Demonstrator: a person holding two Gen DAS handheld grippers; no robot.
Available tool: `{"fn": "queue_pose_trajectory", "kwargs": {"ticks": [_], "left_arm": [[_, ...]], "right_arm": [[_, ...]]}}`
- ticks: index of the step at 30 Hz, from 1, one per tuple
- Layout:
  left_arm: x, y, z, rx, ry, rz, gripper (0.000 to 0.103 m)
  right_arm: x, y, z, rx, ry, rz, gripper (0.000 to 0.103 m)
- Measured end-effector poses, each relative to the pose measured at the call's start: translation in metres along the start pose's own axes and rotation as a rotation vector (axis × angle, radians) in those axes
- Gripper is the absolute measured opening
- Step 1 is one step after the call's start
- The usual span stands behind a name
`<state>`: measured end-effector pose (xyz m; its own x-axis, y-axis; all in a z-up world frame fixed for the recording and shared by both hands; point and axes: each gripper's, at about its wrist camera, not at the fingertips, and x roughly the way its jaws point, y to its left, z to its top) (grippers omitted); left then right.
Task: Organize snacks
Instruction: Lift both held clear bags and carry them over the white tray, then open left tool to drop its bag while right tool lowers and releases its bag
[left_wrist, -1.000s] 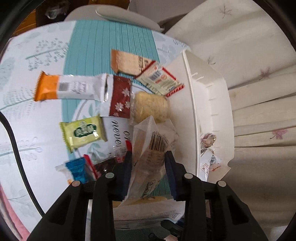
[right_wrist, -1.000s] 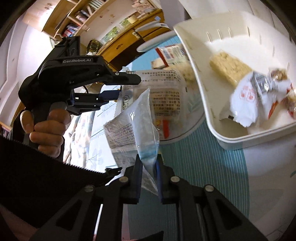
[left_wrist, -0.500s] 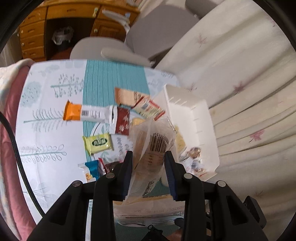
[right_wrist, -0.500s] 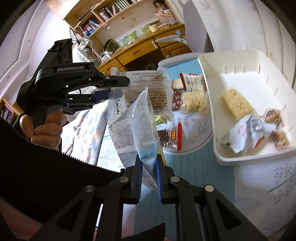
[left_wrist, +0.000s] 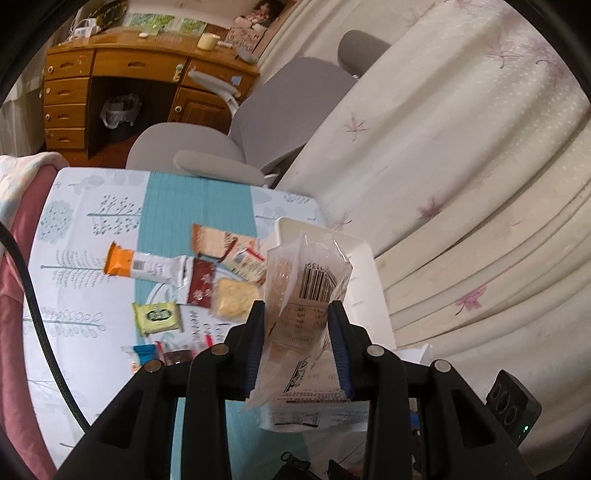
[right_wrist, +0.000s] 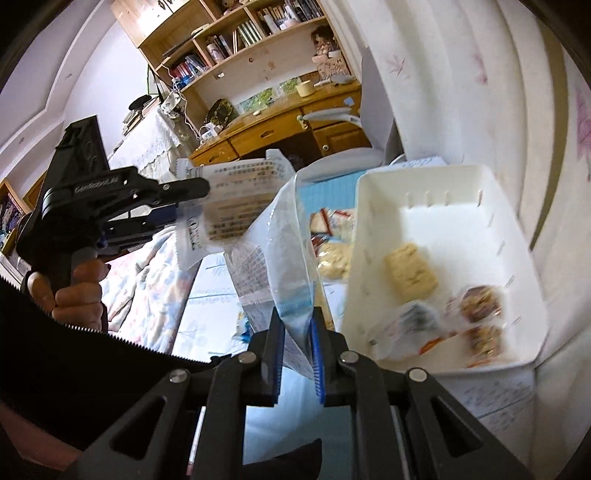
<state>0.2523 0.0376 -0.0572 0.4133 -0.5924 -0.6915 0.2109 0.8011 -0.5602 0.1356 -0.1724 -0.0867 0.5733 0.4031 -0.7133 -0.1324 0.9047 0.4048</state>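
Both packets have climbed well above the surface (left_wrist: 92, 258): your left hand-held gripper (left_wrist: 297, 345) clamps the barcoded packet (left_wrist: 303, 306), your right hand-held gripper (right_wrist: 297, 360) the clear bag (right_wrist: 284, 266).

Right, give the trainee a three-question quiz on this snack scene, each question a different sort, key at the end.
1. True or false: the white bin is empty.
2. Multiple choice: what does the left gripper hold? A) the orange-ended bar B) a clear packet with a barcode C) the green packet
3. Fill in: the right gripper is shut on a clear ____ with a blue strip.

Key: 1 false, snacks already lie in it; 2 B; 3 bag.
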Motion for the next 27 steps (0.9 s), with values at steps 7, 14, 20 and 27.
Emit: {"fn": "queue_pose_trajectory", "kwargs": {"ticks": [7,14,20,27], "left_arm": [[0.022,-0.042,-0.003,0.025,-0.056,-0.014,0.032],[0.057,-0.075,-0.006,0.024,-0.067,-0.015,0.032],[0.089,-0.097,-0.01,0.04,-0.07,0.011,0.032],[0.115,-0.114,-0.017,0.052,-0.044,0.065,0.035]], "right_arm": [[-0.017,-0.042,0.02,-0.031,-0.004,-0.032,0.013],[-0.024,-0.083,0.032,-0.061,0.024,-0.077,0.013],[-0.024,-0.114,0.04,-0.074,0.044,-0.1,0.013],[-0.016,-0.13,0.042,-0.099,0.097,-0.144,0.022]]}}
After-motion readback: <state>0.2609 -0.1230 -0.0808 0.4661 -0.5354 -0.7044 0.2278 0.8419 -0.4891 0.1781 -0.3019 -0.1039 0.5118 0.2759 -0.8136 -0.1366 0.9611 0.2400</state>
